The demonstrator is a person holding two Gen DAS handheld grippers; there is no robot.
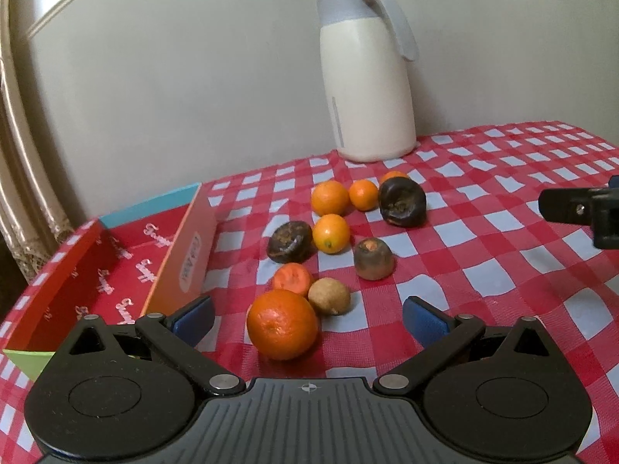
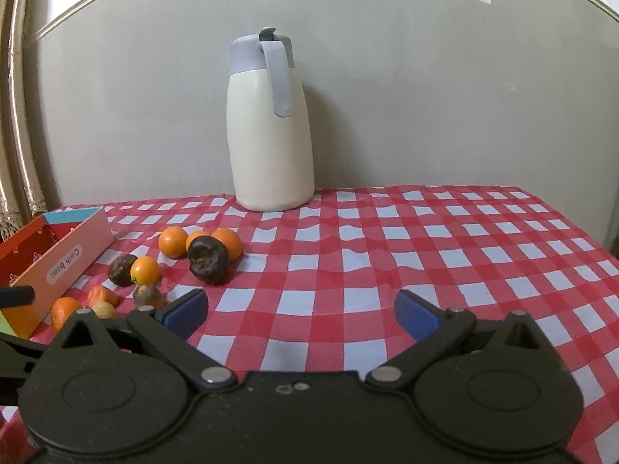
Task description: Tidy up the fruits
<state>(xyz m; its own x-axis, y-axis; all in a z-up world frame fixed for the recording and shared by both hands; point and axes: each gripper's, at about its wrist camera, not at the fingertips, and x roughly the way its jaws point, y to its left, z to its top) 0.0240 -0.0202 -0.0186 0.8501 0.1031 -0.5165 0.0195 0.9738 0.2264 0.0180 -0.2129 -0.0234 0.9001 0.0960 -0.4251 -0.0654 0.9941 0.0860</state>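
Note:
Several fruits lie loose on the red checked cloth. Closest to my left gripper (image 1: 307, 319), which stands open, is a large orange (image 1: 282, 324) between its blue fingers, untouched. Behind it sit a shrivelled orange piece (image 1: 292, 278), a tan round fruit (image 1: 329, 296), a grey-brown fruit (image 1: 373, 259), two dark rotten fruits (image 1: 289, 241) (image 1: 402, 201) and small oranges (image 1: 330, 233) (image 1: 329, 197). The same cluster shows at the left of the right wrist view, around the big dark fruit (image 2: 209, 259). My right gripper (image 2: 301, 315) is open over bare cloth, right of the fruits.
An open red cardboard box (image 1: 116, 266) (image 2: 58, 259) lies left of the fruits, its inside bare where visible. A tall cream thermos jug (image 1: 365, 77) (image 2: 271, 123) stands by the wall behind them. The cloth's edge falls away at far left and right.

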